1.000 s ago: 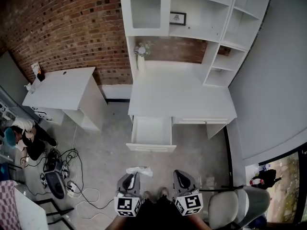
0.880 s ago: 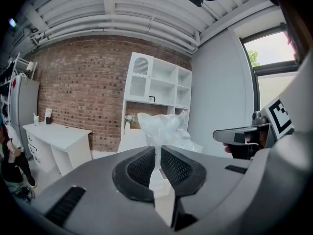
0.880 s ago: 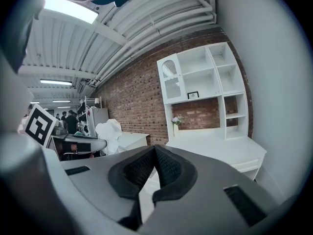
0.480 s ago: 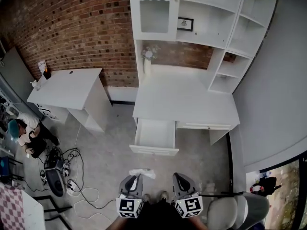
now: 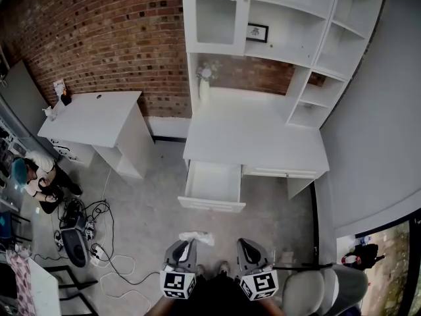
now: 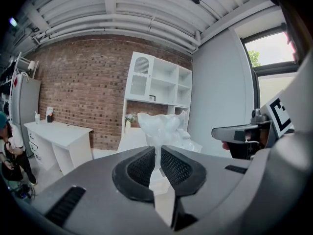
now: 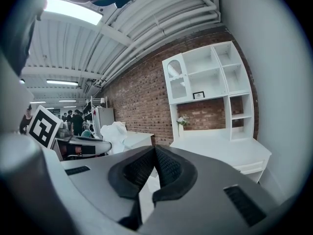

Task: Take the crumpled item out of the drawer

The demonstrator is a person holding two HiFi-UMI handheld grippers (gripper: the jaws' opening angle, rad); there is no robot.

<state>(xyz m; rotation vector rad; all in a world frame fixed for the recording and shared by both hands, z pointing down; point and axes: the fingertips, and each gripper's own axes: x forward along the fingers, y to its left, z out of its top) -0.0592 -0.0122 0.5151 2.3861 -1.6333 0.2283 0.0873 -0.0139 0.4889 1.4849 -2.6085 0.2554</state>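
My left tool (image 5: 188, 244) is clamped on the crumpled item (image 5: 196, 238), a wad of thin white translucent material. In the left gripper view the two dark ribbed pads (image 6: 143, 166) pinch a narrow neck of the wad, and the rest of it bunches out above and beyond the tips. The crumpled item is out of the drawer (image 5: 212, 205) and in the air over the grey floor (image 5: 151, 209), close in front of my body and well apart from the drawer.

My right tool (image 5: 244, 243) hangs just beside the left one at about the same height. Its pads are closed against each other with nothing between them, as the right gripper view shows.

The drawer stands pulled out from under the left end of the white tabletop (image 5: 253, 137), with its inside showing white. A white shelf unit (image 5: 289, 25) rises from the back of the tabletop against the brick wall (image 5: 99, 38). A vase of pale flowers (image 5: 205, 78) stands below its glazed door, and a small framed picture (image 5: 257, 32) leans in one open shelf.

To the left a second white desk (image 5: 89, 117) stands against the wall, with cables (image 5: 99, 242) tangled on the floor near it. A grey chair (image 5: 322, 288) sits by my right side.
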